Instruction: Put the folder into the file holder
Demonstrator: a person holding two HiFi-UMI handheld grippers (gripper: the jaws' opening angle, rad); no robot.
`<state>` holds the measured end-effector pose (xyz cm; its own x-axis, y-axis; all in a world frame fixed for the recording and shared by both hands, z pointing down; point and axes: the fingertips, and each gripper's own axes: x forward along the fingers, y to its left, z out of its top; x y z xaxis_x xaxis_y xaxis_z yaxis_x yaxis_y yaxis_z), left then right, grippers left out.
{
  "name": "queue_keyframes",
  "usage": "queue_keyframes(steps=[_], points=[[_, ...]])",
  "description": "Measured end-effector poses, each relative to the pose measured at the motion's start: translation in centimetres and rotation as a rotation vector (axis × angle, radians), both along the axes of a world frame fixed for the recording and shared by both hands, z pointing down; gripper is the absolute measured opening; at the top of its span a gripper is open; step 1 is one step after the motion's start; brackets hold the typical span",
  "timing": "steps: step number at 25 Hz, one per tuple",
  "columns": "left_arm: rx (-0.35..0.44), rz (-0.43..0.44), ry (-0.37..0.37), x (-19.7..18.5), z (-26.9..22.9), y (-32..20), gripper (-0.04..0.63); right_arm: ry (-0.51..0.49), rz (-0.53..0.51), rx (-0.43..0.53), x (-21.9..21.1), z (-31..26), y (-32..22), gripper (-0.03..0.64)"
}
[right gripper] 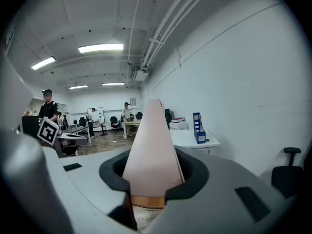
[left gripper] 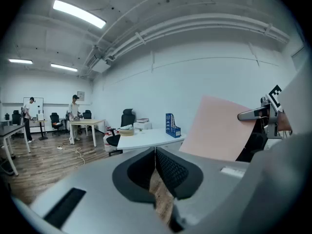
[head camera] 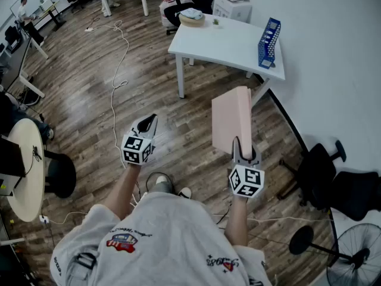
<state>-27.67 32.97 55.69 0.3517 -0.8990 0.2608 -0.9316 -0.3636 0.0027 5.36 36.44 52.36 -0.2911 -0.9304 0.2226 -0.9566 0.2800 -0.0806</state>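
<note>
A pink folder is held up over the wooden floor, with my right gripper shut on its near edge. In the right gripper view the folder stands between the two jaws, filling the gap. The blue file holder stands upright at the right end of a white table, well ahead of the folder; it also shows small as the file holder. My left gripper hangs to the left, shut with nothing in it; from it I see the folder and the holder.
A bowl-shaped basket sits at the table's far left end. Black office chairs and a floor fan stand to the right by the wall. A round table is at left. Cables trail over the floor. People stand in the far room.
</note>
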Motion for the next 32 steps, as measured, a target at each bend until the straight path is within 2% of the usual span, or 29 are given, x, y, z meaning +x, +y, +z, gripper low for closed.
queue_keyframes(steps=[6, 24, 32], points=[[0.006, -0.008, 0.022, 0.7, -0.3, 0.7, 0.009, -0.053, -0.022, -0.002, 0.8, -0.4, 0.7, 0.155], [0.025, -0.008, 0.054, -1.0, -1.3, 4.6, 0.008, -0.034, -0.030, 0.020, -1.2, -1.7, 4.0, 0.156], [0.016, -0.005, 0.086, -1.4, -1.0, 2.8, 0.008, -0.014, -0.024, -0.001, -1.8, -1.8, 3.0, 0.156]])
